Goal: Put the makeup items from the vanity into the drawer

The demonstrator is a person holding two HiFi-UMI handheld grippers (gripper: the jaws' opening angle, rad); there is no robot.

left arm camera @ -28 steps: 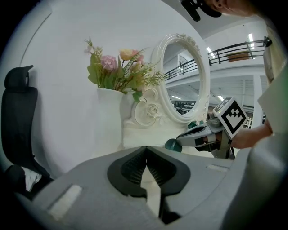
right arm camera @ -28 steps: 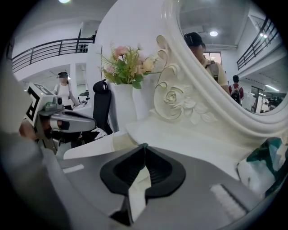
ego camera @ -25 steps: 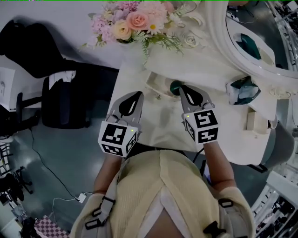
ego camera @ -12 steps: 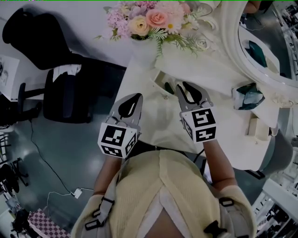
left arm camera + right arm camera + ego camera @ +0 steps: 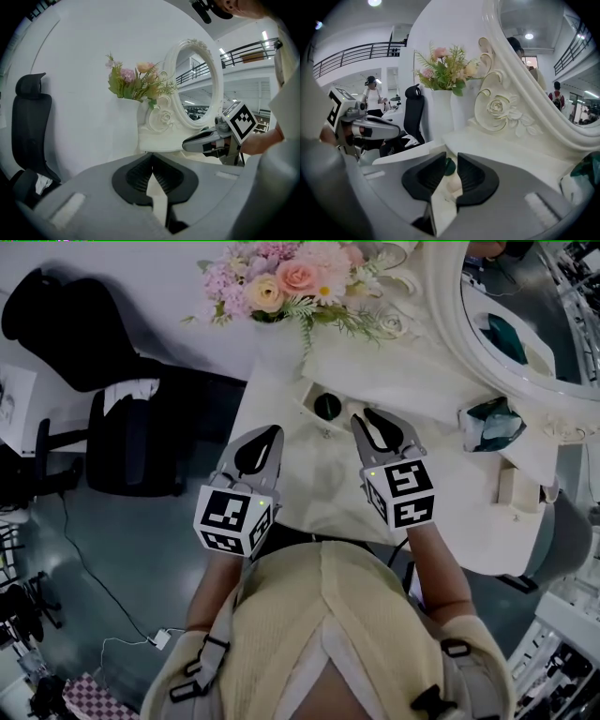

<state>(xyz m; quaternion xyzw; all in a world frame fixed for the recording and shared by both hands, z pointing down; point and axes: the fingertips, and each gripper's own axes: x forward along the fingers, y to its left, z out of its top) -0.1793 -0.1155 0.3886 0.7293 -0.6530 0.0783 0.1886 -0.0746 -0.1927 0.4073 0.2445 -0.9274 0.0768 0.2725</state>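
Note:
A small dark green round makeup item (image 5: 326,406) lies in the open drawer (image 5: 305,401) at the white vanity's (image 5: 319,493) left end. My right gripper (image 5: 364,416) hovers just behind it, its jaws apart and nothing between them. In the right gripper view the green item (image 5: 449,167) shows past the right gripper (image 5: 451,157), down in the drawer. My left gripper (image 5: 273,432) hangs over the vanity's front left corner, shut and empty. The left gripper view has its own jaws (image 5: 152,172) pressed together, with the right gripper (image 5: 187,145) off to the side. A teal pouch (image 5: 487,423) sits on the vanity top.
A vase of pink flowers (image 5: 281,282) stands at the vanity's back left, next to an oval white-framed mirror (image 5: 441,324). A cream box (image 5: 511,486) is at the right end. A black office chair (image 5: 122,446) stands on the floor to the left.
A second ago my right gripper held the dark green item over the drawer. It has let go; the item lies in the drawer and the gripper has drawn back. The left gripper stayed put.

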